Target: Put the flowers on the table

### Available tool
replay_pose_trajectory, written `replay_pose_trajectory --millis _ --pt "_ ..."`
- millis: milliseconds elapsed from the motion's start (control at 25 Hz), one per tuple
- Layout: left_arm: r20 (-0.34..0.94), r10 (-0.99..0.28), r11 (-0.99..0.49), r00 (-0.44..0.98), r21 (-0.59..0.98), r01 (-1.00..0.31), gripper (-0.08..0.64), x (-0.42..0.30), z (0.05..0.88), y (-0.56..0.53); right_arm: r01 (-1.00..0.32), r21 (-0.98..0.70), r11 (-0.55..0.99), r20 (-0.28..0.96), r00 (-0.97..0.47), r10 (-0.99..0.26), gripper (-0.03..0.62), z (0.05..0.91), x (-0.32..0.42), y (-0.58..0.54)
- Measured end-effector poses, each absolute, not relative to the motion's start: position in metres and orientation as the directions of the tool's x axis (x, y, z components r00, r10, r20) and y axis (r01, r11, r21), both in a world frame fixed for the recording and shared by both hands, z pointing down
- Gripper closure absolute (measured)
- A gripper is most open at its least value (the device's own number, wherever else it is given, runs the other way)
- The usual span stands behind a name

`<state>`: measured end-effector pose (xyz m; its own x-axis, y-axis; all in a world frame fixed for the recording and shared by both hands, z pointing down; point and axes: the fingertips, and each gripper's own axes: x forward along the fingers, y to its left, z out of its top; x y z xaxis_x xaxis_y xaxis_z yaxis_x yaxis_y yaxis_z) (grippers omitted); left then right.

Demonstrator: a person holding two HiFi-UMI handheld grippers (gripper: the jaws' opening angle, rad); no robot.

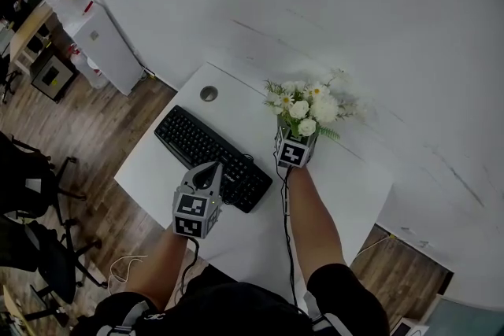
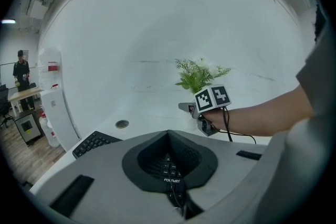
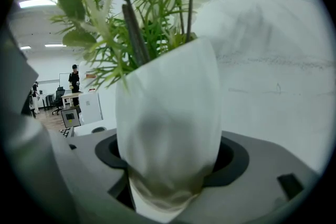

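**Right gripper view.** Closed on a white vase (image 3: 168, 113) and gripping it from both sides: right gripper (image 3: 168, 178). Seated upright between the jaws, with the green stems and pale blooms of the flowers (image 3: 152, 13) rising above the rim.

**Head view.** Held over the table (image 1: 157, 169) near its far edge, toward the right corner and close against the wall (image 1: 378, 27): right gripper (image 1: 293, 145) with flowers (image 1: 304, 108). Not possible to tell whether resting on the tabletop or clear of it. Poised over the near end of the keyboard (image 1: 189, 139): left gripper (image 1: 208, 169). Laid aslant across the table's middle, running from the left edge toward the near edge. By the far left corner, a round grommet (image 1: 208, 94).

**Left gripper view.** Closed, with nothing held: left gripper (image 2: 169, 168), jaws meeting, only keyboard keys seen through the hollow between them. Ahead and to the right, well apart, flowers (image 2: 198, 75) above the right gripper (image 2: 195, 108).
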<state>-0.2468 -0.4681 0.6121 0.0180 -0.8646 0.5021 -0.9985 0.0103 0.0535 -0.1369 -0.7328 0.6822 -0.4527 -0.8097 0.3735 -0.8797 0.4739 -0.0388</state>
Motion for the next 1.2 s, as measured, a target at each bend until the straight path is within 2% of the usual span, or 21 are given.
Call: replay_pose_trajectory --millis 440,720,1200 --pt "0.528 -0.849 0.017 0.008 0.042 -0.999 0.548 -0.248 0.623 -0.461 -0.877 -0.005 0.480 0.315 -0.457 -0.832 0.198 0.693 -0.139 -0.725" --pt "0.510 -0.860 -0.014 0.030 0.036 -0.999 0.548 -0.234 0.613 -0.466 -0.875 -0.048 0.482 0.335 -0.469 -0.817 0.143 0.699 -0.132 -0.717" --pt "0.487 -0.873 -0.019 0.038 0.043 -0.999 0.548 -0.218 0.600 -0.461 -0.843 -0.073 0.533 0.282 -0.530 -0.800 0.118 0.671 -0.118 -0.678"
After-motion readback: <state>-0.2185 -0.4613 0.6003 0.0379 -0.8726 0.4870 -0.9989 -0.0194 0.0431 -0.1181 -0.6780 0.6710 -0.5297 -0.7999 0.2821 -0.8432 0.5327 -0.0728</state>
